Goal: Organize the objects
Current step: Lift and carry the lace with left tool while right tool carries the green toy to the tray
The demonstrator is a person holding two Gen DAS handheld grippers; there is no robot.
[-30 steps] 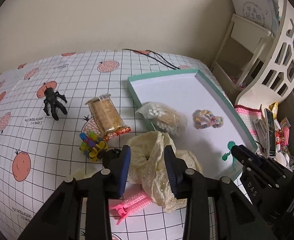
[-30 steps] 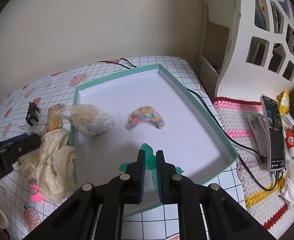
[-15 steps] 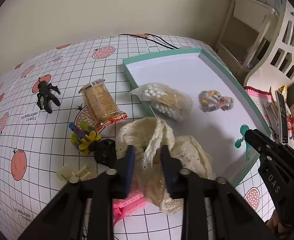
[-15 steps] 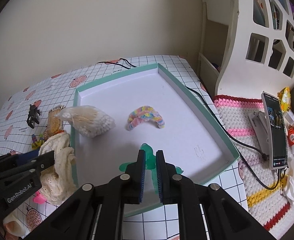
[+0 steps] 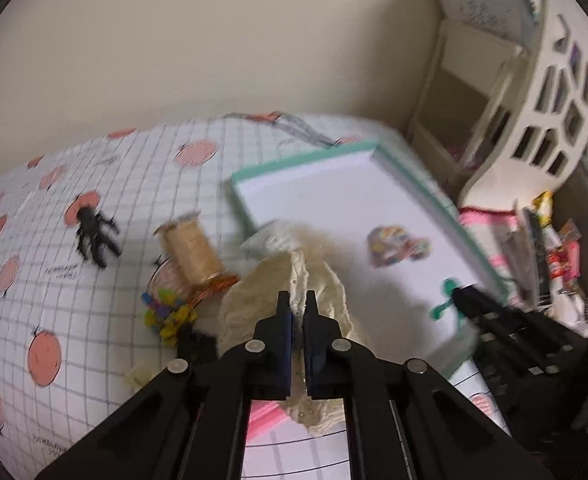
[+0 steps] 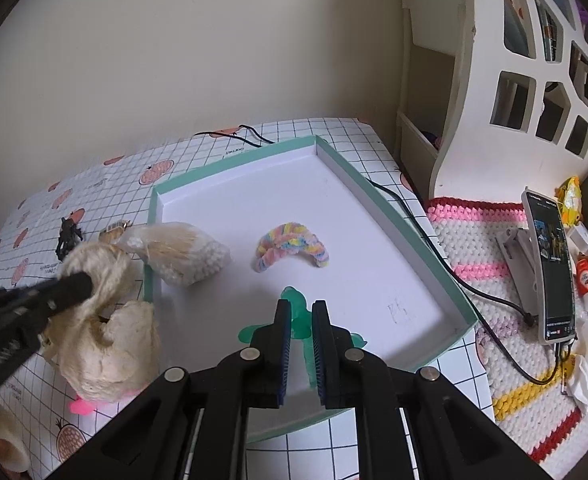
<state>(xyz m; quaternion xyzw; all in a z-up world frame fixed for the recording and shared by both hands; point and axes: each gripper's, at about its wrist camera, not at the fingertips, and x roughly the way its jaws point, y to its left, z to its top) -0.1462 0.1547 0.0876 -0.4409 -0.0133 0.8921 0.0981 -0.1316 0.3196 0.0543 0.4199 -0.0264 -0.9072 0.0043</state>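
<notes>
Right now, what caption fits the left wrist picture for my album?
Left gripper pinches cream lace cloth beside the teal tray.

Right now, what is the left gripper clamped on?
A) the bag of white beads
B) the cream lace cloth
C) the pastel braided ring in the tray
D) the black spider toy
B: in the left wrist view the left gripper pinches a fold of the cream lace cloth, and the right wrist view shows that cloth bunched at its tip, beside the tray.
</notes>
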